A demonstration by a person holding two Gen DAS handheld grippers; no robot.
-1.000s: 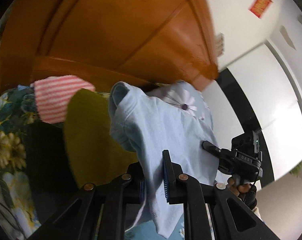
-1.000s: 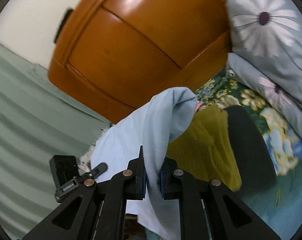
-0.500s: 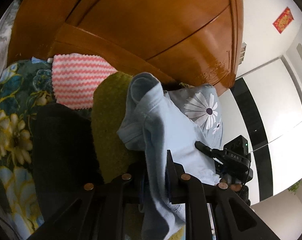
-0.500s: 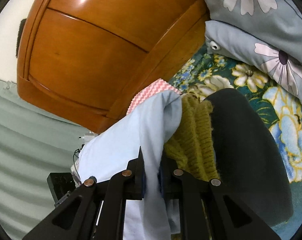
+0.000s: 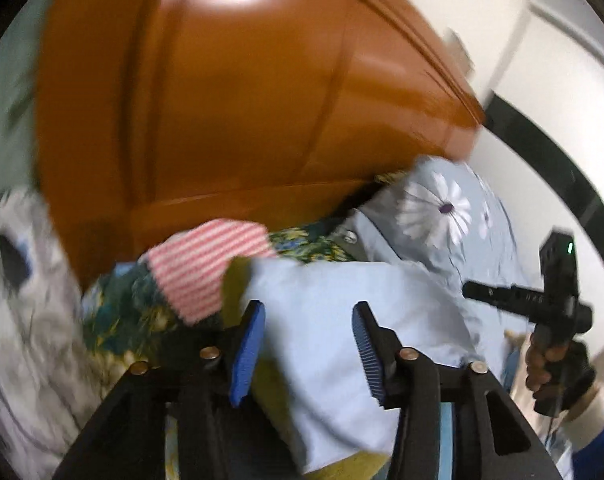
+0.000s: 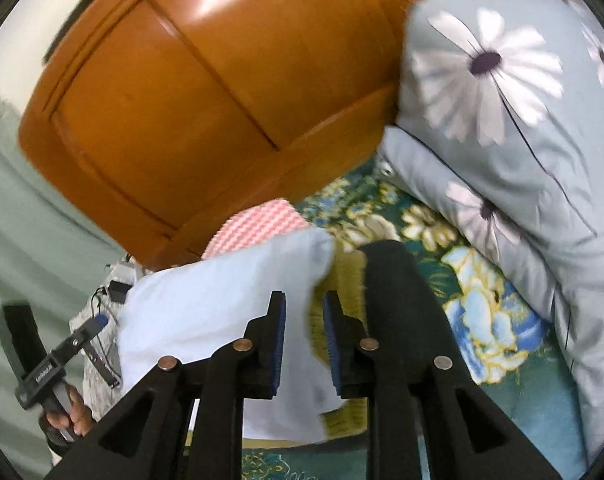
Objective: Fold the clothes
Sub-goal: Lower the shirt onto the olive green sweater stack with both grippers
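Gaping over the pale blue garment (image 5: 321, 320), both tongs (image 5: 307, 314) (image 6: 303, 300); black garment (image 6: 397, 280) right-view only.

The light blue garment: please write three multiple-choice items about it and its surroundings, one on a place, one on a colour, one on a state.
1. Where does the light blue garment lie?
A. Over the olive knit
B. Under the pillow
C. Hung on the headboard

2. What colours has the striped cloth?
A. Green and black
B. Pink and white
C. Blue and yellow

3. How stands the left gripper?
A. Shut on the garment
B. Open
C. Out of view

Answers:
1 A: the olive knit shows from under the garment's edges.
2 B: pink and white stripes show in front of the headboard.
3 B: a wide gap separates its blue pads, with the garment lying loose between them.
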